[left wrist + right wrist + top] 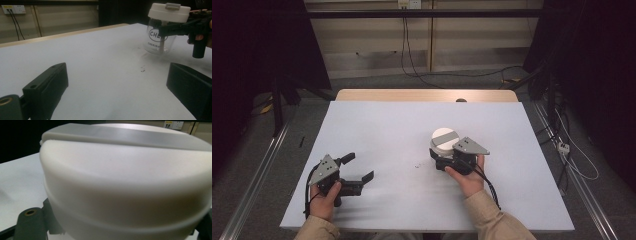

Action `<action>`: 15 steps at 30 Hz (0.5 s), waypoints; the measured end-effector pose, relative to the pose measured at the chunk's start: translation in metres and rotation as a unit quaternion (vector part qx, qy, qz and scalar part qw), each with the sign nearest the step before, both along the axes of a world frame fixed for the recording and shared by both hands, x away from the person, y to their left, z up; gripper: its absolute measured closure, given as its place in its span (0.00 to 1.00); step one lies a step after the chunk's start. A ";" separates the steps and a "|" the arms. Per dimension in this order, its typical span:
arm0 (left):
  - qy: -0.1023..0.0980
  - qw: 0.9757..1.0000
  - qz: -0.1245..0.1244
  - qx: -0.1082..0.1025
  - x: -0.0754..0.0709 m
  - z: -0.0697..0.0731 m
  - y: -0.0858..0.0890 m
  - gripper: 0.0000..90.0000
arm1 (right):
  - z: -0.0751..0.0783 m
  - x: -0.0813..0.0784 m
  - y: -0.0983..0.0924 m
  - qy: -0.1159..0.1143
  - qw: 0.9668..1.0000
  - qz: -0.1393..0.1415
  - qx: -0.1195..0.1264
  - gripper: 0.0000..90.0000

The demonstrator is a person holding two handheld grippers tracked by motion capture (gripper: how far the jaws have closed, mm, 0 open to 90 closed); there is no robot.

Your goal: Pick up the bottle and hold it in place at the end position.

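1. One table [377, 125], white on top, takes most of the high view; a wooden edge shows at its far side.
2. One person sits at the near side, with two hands, each holding one gripper.
3. The right gripper [438, 159] is clenched on the jar [160, 42], just under its lid [445, 137]. In the left gripper view the black jaws press the neck of the jar from both sides.
4. The left gripper [360, 167] is released: its two jaws stand wide apart, with bare table between them. It is at the near left part of the table, well apart from the jar.
5. There is one jar, of clear glass with dark letters printed on its side. It is upright, right of the middle of the table. I cannot tell whether its bottom touches the table or is a little above it.
6. Inside the jar I see one pale straight stick-like thing; what it is I cannot tell.
7. One lid, cream white and round, closes the jar. One grey bar [130, 136] crosses its top.
8. A few small dark crumbs [143, 69] lie on the table near the jar.
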State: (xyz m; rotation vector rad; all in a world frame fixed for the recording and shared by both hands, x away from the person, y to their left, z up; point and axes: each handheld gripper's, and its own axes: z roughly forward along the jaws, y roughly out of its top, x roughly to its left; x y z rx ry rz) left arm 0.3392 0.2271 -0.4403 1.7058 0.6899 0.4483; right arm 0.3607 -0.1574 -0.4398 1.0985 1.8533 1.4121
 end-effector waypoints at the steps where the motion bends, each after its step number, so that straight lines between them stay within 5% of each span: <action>1: 0.000 1.000 -0.001 -0.001 0.000 0.000 0.000 0.04 | 0.000 0.001 0.001 0.000 1.000 0.001 0.000 0.20; 15: 0.001 1.000 -0.005 -0.003 0.000 0.000 -0.001 0.04 | 0.004 0.018 0.002 0.003 1.000 0.003 -0.001 0.20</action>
